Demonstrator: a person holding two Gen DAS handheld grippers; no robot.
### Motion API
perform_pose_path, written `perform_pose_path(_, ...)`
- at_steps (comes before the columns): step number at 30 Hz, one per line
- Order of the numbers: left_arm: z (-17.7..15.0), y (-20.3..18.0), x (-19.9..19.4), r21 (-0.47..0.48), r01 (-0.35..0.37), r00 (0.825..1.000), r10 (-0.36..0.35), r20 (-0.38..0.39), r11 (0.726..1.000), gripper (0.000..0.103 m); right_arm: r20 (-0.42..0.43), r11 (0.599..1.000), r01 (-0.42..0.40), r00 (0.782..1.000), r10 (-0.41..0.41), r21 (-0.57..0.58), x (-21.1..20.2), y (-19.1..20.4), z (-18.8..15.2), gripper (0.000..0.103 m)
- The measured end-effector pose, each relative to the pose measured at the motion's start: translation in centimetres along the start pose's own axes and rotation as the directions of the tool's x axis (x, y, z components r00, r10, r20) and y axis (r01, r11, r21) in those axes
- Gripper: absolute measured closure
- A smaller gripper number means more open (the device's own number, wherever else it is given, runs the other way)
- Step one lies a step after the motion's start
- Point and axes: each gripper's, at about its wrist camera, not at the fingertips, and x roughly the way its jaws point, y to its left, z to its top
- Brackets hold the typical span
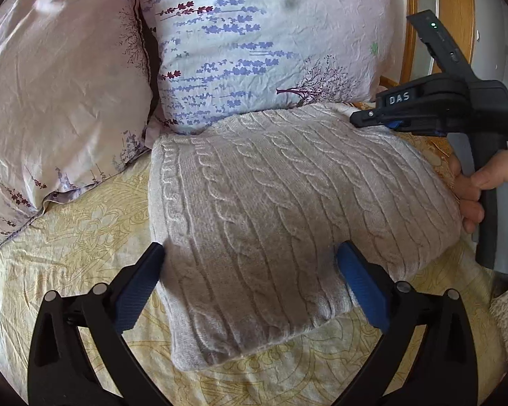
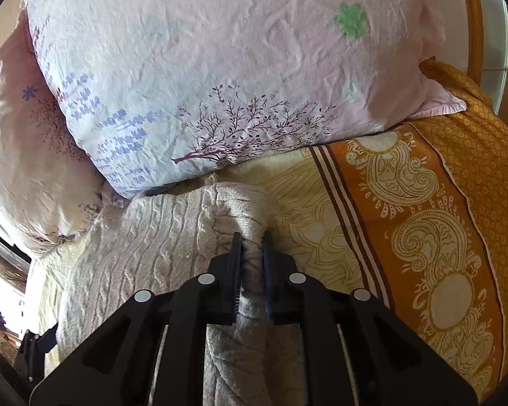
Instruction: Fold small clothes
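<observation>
Grey cable-knit sweater lies folded into a thick rectangular bundle on the bed, centre of the left wrist view, long axis running from lower centre to upper right. It rests on a cream patterned bedspread.

Left gripper at bottom centre of its own frame, fingers spread wide, blue pads on either side of the bundle's near end. Pads sit just beside or against the knit; firm contact cannot be told. Nothing clamped.

Right gripper at lower centre of its own view, fingers drawn narrow and pinching a bunched ridge of the sweater. Knit fabric is squeezed between the two pads and runs down under the gripper body. In the left wrist view the same gripper shows at upper right, tip on the bundle's far right edge, with the person's right hand wrapped on its handle at the right edge.

Two floral pillows behind the sweater: a pink one at upper left and a pale one with lavender sprigs at upper centre, its lower edge touching the bundle's far side. In the right wrist view an orange paisley border of the bedspread runs down the right side. Wooden headboard rim at upper right.
</observation>
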Motion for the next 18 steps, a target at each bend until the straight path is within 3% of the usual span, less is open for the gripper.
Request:
perform_pose_path(2,-0.1,0.6,-0.6,-0.014,-0.001,1.000,0.001,0.013,1.000,0.002,0.003,0.997,-0.057,0.998,0.057,0.053,-1.8,-1.2,-0.7,0.065)
perform_pose_path(6,-0.1,1.7,-2.0,-0.032,-0.068,0.995,0.070,0.076,0.997,0.002,-0.020,0.992,-0.116,0.993,0.118,0.056,-4.1,-2.1,-2.8,0.064)
perform_pose_path(15,-0.5,0.8,-0.5,-0.022,-0.067,0.998,0.067,0.005,0.997,0.002,-0.078,0.992,-0.126,0.989,0.126,0.012,-4.3,-1.7,-5.8,0.069)
perform_pose_path(18,-0.7,0.0,-0.1,-0.017,-0.052,0.998,0.051,-0.022,0.999,0.002,-0.082,0.991,-0.135,0.987,0.137,0.020,-3.3,-1.6,-6.0,0.084)
